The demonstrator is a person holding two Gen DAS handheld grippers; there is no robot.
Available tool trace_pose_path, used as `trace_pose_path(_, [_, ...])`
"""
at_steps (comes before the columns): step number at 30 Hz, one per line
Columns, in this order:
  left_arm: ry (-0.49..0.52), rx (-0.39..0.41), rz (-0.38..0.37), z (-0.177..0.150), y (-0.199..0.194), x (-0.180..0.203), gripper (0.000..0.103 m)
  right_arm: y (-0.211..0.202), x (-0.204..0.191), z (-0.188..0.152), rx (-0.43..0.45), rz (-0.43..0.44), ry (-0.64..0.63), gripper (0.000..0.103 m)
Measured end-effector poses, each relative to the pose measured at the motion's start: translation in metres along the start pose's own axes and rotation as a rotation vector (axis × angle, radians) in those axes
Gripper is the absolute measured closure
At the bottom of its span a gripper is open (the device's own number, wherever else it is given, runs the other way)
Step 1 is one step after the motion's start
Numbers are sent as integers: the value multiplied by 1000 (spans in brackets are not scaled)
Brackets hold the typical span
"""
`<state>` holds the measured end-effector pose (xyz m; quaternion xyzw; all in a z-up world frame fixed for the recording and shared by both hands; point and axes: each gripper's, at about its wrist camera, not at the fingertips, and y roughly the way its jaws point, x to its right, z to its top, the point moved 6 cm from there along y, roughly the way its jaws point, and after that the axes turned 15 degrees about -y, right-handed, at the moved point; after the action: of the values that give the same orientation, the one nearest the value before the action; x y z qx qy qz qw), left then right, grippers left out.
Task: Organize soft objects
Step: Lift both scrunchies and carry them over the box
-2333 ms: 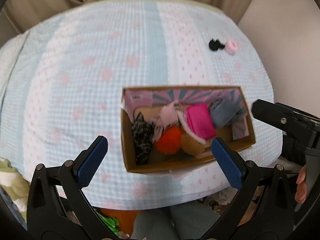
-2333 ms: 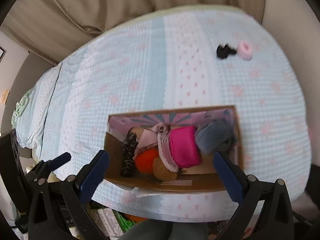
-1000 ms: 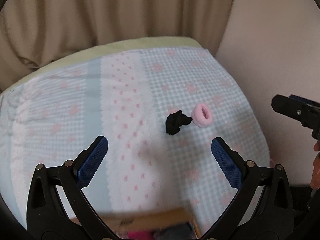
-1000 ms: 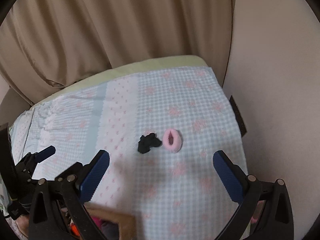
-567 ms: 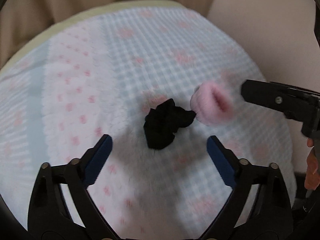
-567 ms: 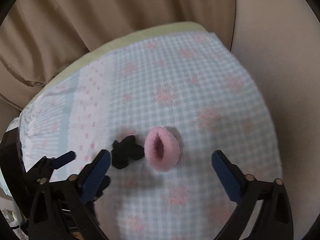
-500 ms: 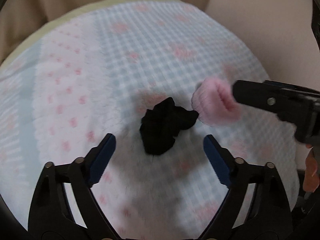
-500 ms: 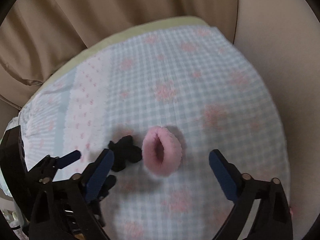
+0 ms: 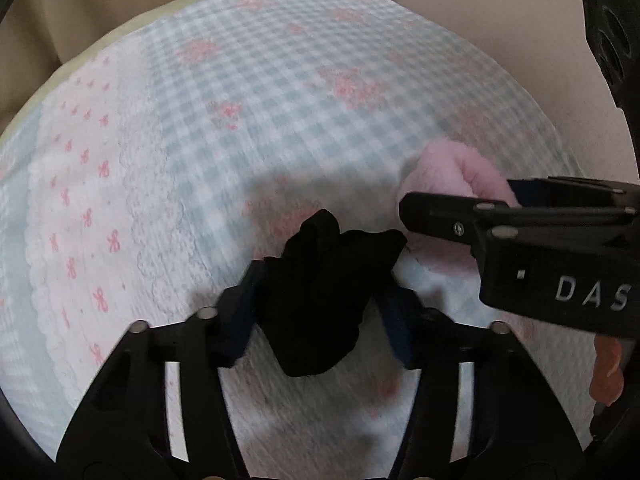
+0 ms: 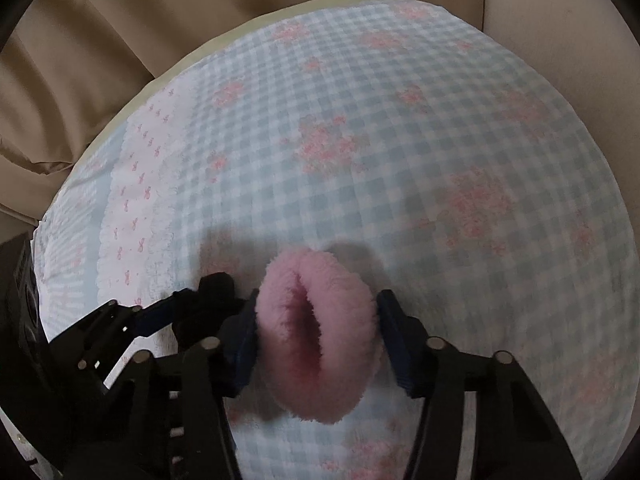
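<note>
A black fabric scrunchie (image 9: 320, 292) lies crumpled on the checked blanket (image 9: 260, 92). My left gripper (image 9: 320, 312) has closed on it, a blue pad touching each side. A fluffy pink scrunchie (image 10: 316, 336) lies just to its right; it also shows in the left wrist view (image 9: 456, 176). My right gripper (image 10: 316, 340) has closed on the pink scrunchie, pads pressing both sides. The right gripper's black body (image 9: 520, 232) crosses the left wrist view. The left gripper and a bit of the black scrunchie (image 10: 212, 288) show at the left of the right wrist view.
The blanket (image 10: 400, 120) is pale blue gingham with pink bows and a white lace strip (image 10: 136, 200). Beige curtain folds (image 10: 100, 40) hang behind the bed. A pale wall (image 9: 500, 20) is to the right. The cardboard box is out of view.
Both grippers moved from over the box to the far scrunchies, came down and closed: the left on the black one, the right on the pink one.
</note>
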<state>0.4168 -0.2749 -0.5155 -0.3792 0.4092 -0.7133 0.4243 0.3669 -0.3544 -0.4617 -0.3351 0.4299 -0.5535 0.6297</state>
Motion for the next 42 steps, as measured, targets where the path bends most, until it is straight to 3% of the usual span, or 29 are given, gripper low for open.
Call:
trace_pose_path(6, [-22, 7, -9, 10, -2, -3, 77, -2, -2, 3, 12, 4, -7, 67])
trace_pose_path(19, [-65, 53, -27, 30, -52, -5, 78, -54, -8, 16, 77, -17, -3, 68])
trace_pose_path(25, [-88, 108, -28, 35, -111, 0, 78, -106, -25, 25, 130, -19, -21, 68])
trace_pose_path(32, [-139, 180, -9, 25, -208, 2, 78, -189, -61, 18, 176, -24, -61, 68])
trace_pose_path(42, [-229, 212, 52, -43, -338, -22, 78, -281, -124, -29, 195, 24, -98, 68])
